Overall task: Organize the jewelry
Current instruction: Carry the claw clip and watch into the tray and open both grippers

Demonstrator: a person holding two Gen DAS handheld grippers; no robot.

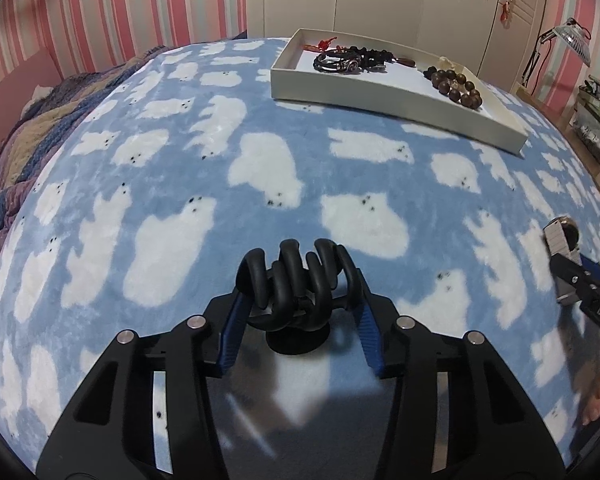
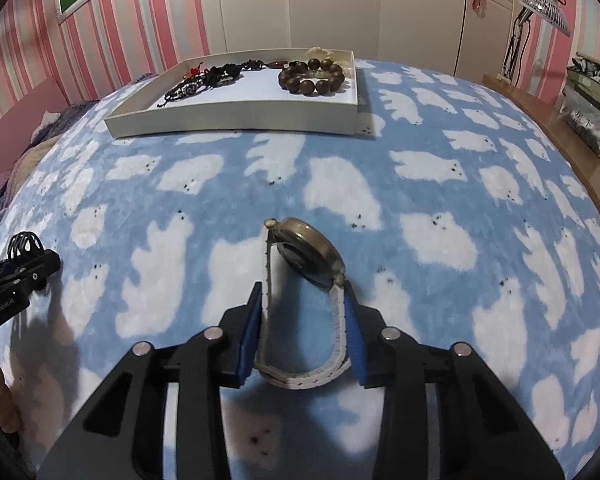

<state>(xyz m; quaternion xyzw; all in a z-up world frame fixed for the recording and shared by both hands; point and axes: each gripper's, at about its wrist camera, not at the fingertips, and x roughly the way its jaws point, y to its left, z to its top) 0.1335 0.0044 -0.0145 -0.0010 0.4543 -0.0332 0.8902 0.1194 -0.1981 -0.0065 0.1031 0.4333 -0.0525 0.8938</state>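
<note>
Left wrist: tray (image 1: pixel 380 98) beyond bear-print blanket (image 1: pixel 260 168).

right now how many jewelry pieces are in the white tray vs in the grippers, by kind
In the white tray:
wooden bead bracelet: 1
dark cord pieces with a red charm: a tangled pile, pieces cannot be told apart, counted as 1
pale piece at the far edge: 1

In the grippers:
black looped piece, left gripper: 1
watch, right gripper: 1

Total: 5

The shallow white rectangular tray (image 2: pixel 236 114) lies on the blue fleece bear-print blanket (image 2: pixel 380 184). In the tray, the brown wooden bead bracelet (image 2: pixel 311 76) sits right of the tangled black cord bracelets (image 2: pixel 204 80).

On the blanket nearer than the tray are the round-faced wristwatch with pale strap (image 2: pixel 308 256) and, to its left, the black looped knot-shaped stand (image 2: pixel 24 245).
</note>
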